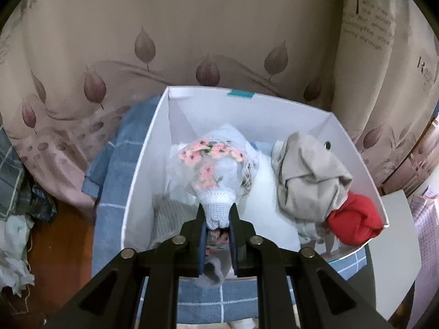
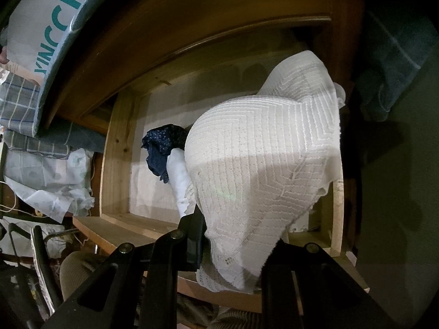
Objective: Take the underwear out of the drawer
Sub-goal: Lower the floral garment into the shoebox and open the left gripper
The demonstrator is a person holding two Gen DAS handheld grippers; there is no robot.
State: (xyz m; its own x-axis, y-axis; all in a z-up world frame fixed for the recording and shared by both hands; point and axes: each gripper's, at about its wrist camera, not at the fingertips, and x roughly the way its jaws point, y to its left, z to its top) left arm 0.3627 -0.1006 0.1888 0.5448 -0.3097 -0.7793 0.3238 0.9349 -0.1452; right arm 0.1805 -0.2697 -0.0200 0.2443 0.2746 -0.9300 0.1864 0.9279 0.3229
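Note:
In the left wrist view my left gripper (image 1: 218, 212) is shut on a pale blue knitted undergarment (image 1: 216, 170) with pink flowers. It hangs over the inside of a white box (image 1: 142, 164). A crumpled beige garment (image 1: 310, 175) and a red one (image 1: 354, 219) lie in the box at the right. In the right wrist view my right gripper (image 2: 222, 227) is shut on a white lace-knit garment (image 2: 263, 159), held above an open wooden drawer (image 2: 115, 148). The cloth drapes over and hides the right finger. A dark blue garment (image 2: 162, 148) and a white piece (image 2: 178, 175) lie in the drawer.
The white box rests on a blue checked cloth (image 1: 118, 164), with a leaf-patterned curtain (image 1: 109, 54) behind and wooden floor (image 1: 55, 241) at the left. Beside the drawer, at the left, are stacked checked fabrics (image 2: 22, 104), a white printed bag (image 2: 41, 27) and crumpled cloth (image 2: 49, 186).

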